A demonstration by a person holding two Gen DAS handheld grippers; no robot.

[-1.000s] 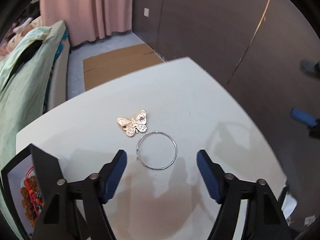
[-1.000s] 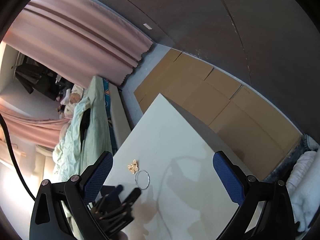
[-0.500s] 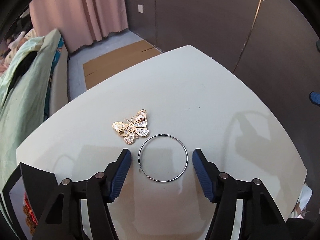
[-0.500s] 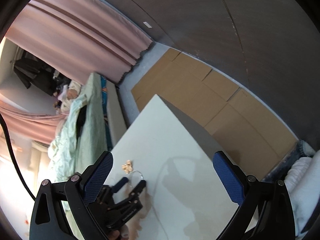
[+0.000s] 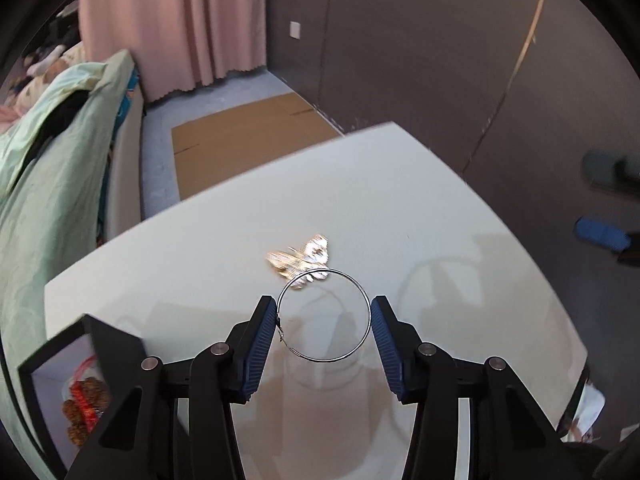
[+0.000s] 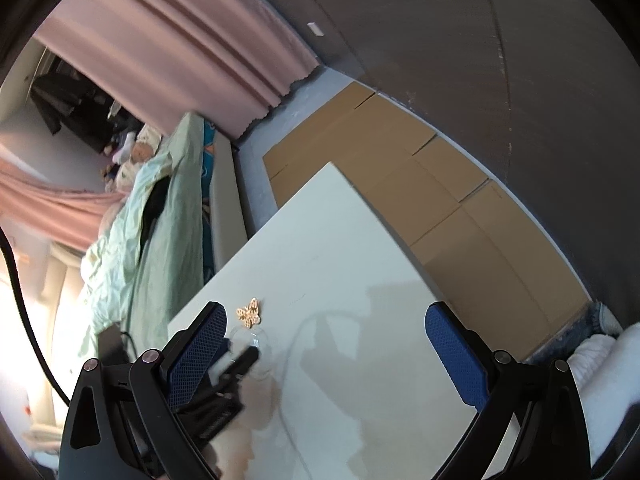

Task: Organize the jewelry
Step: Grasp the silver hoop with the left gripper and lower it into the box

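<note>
Hoop (image 5: 324, 315) is sitting between my left fingers (image 5: 260, 344), gripped edge to edge; I'm squeezing lightly, right fingers (image 6: 456, 356) gaping open.

The counter (image 5: 420, 208) is plain creamy white. On it lies a gold butterfly brooch (image 5: 301, 263) with pale sparkly patches on its wings, and just near of it a thin silver hoop (image 5: 324, 314). The left tool (image 5: 324, 334) has black arms and blue ribbed pads (image 5: 260, 344); the right tool (image 6: 326, 354) has the same black arms and blue pads (image 6: 456, 360) with a fine dotted grid. At the near left, a black box (image 5: 116, 344) with a pale lining holds red and orange-brown beads (image 5: 86, 408). Far left, the bed (image 5: 56, 152) is covered in mint green. The curtain (image 5: 176, 20) is dusty pink, the wall (image 5: 400, 32) dark brown-grey, the floor cardboard (image 5: 248, 136) tan.
</note>
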